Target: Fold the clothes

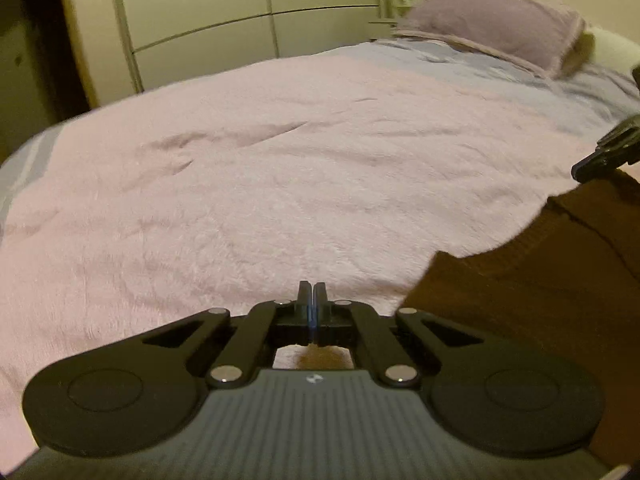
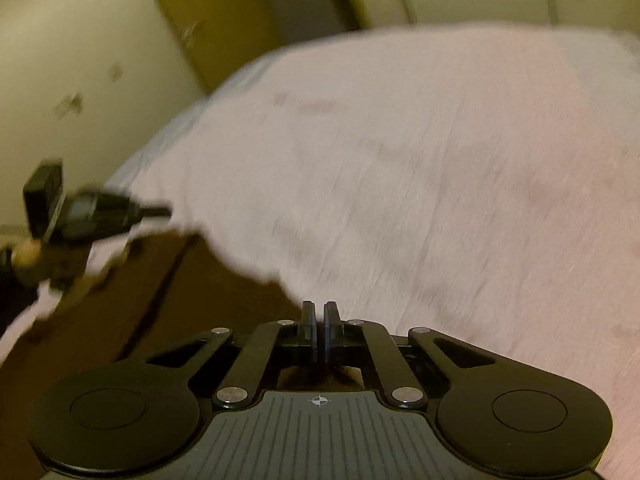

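A brown knitted garment (image 1: 532,280) lies on a pink fleece blanket (image 1: 260,184) on a bed, at the right of the left wrist view and at the lower left of the right wrist view (image 2: 152,292). My left gripper (image 1: 311,292) is shut, with a bit of the brown cloth under its fingers. My right gripper (image 2: 319,312) is shut, with brown cloth under its fingers too. The right gripper shows at the right edge of the left wrist view (image 1: 612,152). The left gripper shows blurred at the left of the right wrist view (image 2: 156,211).
A mauve pillow (image 1: 492,24) lies at the head of the bed on a blue-grey sheet (image 1: 472,60). Cream wardrobe doors (image 1: 208,12) stand behind the bed. A cream wall (image 2: 80,52) is beside the bed's left edge.
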The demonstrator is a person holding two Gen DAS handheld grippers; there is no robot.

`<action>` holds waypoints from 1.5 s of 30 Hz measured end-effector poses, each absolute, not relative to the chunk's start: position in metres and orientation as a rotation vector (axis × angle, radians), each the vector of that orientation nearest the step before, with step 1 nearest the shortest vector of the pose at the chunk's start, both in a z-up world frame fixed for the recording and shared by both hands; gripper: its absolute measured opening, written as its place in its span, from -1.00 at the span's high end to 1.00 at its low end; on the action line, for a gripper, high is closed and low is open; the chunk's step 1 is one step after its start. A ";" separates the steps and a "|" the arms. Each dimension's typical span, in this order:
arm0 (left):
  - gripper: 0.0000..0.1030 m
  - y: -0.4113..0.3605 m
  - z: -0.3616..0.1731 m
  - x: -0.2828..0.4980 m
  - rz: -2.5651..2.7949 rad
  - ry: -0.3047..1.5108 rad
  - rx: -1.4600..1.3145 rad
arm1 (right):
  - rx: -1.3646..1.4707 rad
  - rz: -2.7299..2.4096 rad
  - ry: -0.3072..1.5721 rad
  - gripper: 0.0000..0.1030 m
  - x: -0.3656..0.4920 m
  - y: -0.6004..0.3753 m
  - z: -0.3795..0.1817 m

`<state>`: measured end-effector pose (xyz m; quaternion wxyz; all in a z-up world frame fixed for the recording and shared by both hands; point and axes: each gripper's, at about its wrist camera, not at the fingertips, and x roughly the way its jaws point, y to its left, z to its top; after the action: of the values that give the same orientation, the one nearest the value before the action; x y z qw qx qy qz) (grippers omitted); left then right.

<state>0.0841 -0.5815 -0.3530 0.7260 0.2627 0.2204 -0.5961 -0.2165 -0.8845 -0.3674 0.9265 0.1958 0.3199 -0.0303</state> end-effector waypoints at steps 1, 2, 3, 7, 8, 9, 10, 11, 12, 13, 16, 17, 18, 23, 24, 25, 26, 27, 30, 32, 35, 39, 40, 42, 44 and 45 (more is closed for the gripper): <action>1.00 -0.580 -0.353 0.085 -1.316 0.495 0.581 | 0.380 -0.090 0.647 1.00 -0.214 -0.884 -0.367; 1.00 -0.578 -0.354 0.085 -1.317 0.504 0.583 | 0.356 -0.106 0.664 1.00 -0.211 -0.882 -0.368; 1.00 -0.576 -0.354 0.085 -1.318 0.511 0.586 | 0.343 -0.104 0.686 1.00 -0.210 -0.879 -0.369; 0.94 -0.557 -0.347 0.078 -1.317 0.512 0.572 | 0.308 -0.170 0.714 1.00 -0.223 -0.867 -0.365; 0.94 -0.551 -0.344 0.073 -1.321 0.513 0.571 | 0.311 -0.203 0.716 0.95 -0.230 -0.863 -0.362; 0.88 -0.546 -0.341 0.069 -1.326 0.514 0.570 | 0.310 -0.230 0.719 0.84 -0.239 -0.858 -0.357; 0.78 -0.539 -0.338 0.064 -1.332 0.513 0.570 | 0.304 -0.242 0.716 0.76 -0.249 -0.853 -0.352; 0.71 -0.531 -0.333 0.054 -1.346 0.503 0.576 | 0.298 -0.244 0.705 0.45 -0.261 -0.845 -0.345; 0.59 -0.522 -0.329 0.042 -1.365 0.498 0.578 | 0.297 -0.243 0.691 -0.03 -0.276 -0.835 -0.336; 0.49 -0.513 -0.324 0.031 -1.383 0.493 0.580 | 0.310 -0.247 0.660 -0.14 -0.295 -0.823 -0.325; 0.41 -0.485 -0.311 -0.007 -1.443 0.471 0.588 | 0.417 -0.249 0.545 -0.23 -0.354 -0.790 -0.297; 0.39 -0.475 -0.306 -0.021 -1.468 0.463 0.590 | 0.465 -0.242 0.526 -0.24 -0.368 -0.778 -0.291; 0.35 -0.465 -0.301 -0.036 -1.498 0.455 0.591 | 0.502 -0.235 0.503 -0.24 -0.385 -0.764 -0.285; 0.23 -0.418 -0.284 -0.114 -1.653 0.401 0.641 | 0.647 -0.210 0.381 -0.32 -0.483 -0.693 -0.264; 0.19 -0.408 -0.282 -0.131 -1.685 0.389 0.652 | 0.680 -0.217 0.377 -0.38 -0.501 -0.679 -0.266; 0.17 -0.399 -0.281 -0.146 -1.712 0.376 0.667 | 0.706 -0.224 0.380 -0.39 -0.515 -0.669 -0.267; 0.17 -0.390 -0.280 -0.161 -1.739 0.362 0.682 | 0.722 -0.236 0.394 -0.40 -0.528 -0.658 -0.271; 0.16 -0.382 -0.280 -0.176 -1.768 0.346 0.698 | 0.730 -0.252 0.422 -0.41 -0.540 -0.646 -0.278; 0.10 -0.362 -0.283 -0.218 -1.844 0.306 0.749 | 0.769 -0.319 0.501 -0.41 -0.572 -0.617 -0.299; 0.10 -0.353 -0.288 -0.243 -1.883 0.288 0.784 | 0.816 -0.364 0.527 -0.41 -0.591 -0.607 -0.315; 0.10 -0.345 -0.297 -0.269 -1.915 0.294 0.798 | 0.833 -0.451 0.519 -0.41 -0.609 -0.589 -0.337; 0.10 -0.336 -0.307 -0.296 -1.971 0.322 0.789 | 0.787 -0.537 0.494 -0.41 -0.613 -0.575 -0.352; 0.10 -0.335 -0.312 -0.301 -1.976 0.329 0.813 | 0.761 -0.543 0.500 -0.41 -0.610 -0.573 -0.355; 0.10 -0.335 -0.327 -0.309 -1.954 0.326 0.884 | 0.745 -0.553 0.500 -0.41 -0.609 -0.568 -0.360; 0.11 -0.336 -0.344 -0.313 -1.922 0.332 0.941 | 0.757 -0.578 0.489 -0.41 -0.620 -0.564 -0.363; 0.11 -0.337 -0.347 -0.312 -1.918 0.341 0.933 | 0.755 -0.596 0.488 -0.41 -0.626 -0.563 -0.363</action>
<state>-0.3121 -0.3366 -0.3473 0.4712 0.3811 0.1393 -0.7831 -0.6256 -0.5625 -0.3627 0.8581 0.3594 0.2322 -0.2838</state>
